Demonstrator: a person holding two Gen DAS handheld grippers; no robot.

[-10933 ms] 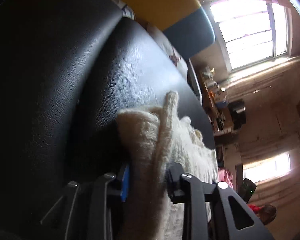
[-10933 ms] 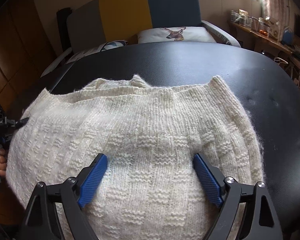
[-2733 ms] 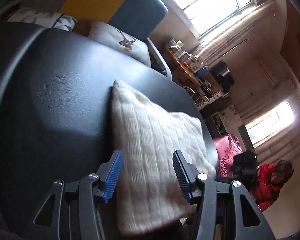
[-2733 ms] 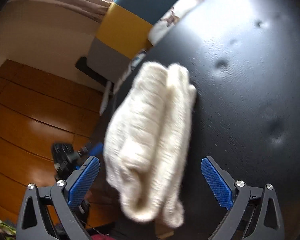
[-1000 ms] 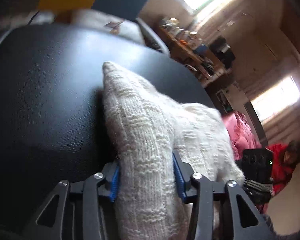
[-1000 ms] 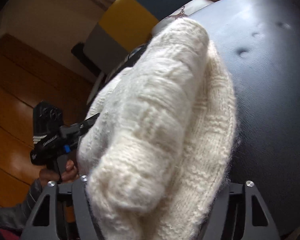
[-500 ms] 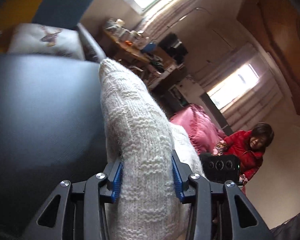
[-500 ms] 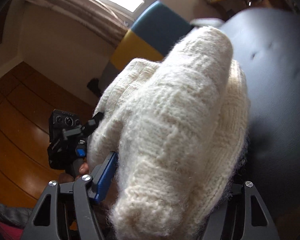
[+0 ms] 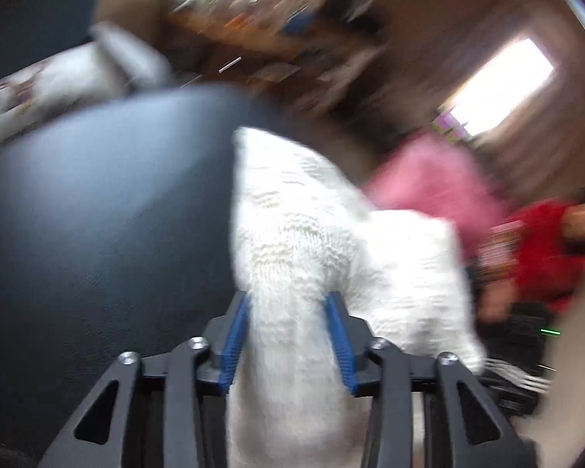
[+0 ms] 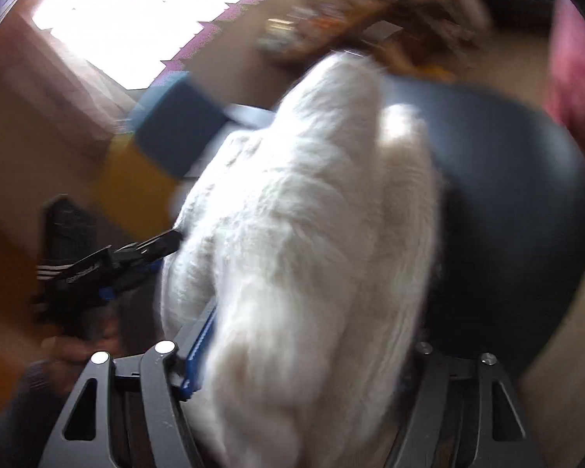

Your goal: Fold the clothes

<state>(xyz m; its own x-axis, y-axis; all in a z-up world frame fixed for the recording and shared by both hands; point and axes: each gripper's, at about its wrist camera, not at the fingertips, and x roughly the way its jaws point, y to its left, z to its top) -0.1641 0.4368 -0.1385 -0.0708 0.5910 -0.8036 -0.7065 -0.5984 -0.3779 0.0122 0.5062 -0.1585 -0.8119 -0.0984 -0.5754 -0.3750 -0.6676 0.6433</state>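
Left tongs (image 9: 288, 339) pinch one end of the folded white knit sweater (image 9: 292, 234). Right tongs (image 10: 304, 355) clamp its other end, right pad hidden by wool. Sweater bundle is held between both, above the black bench (image 9: 97, 214). Frames blurred.

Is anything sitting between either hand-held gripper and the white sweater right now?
Nothing visible does. The left hand-held gripper has its blue pads pressed straight onto the white sweater, and the right hand-held gripper is likewise clamped around it above the black table.
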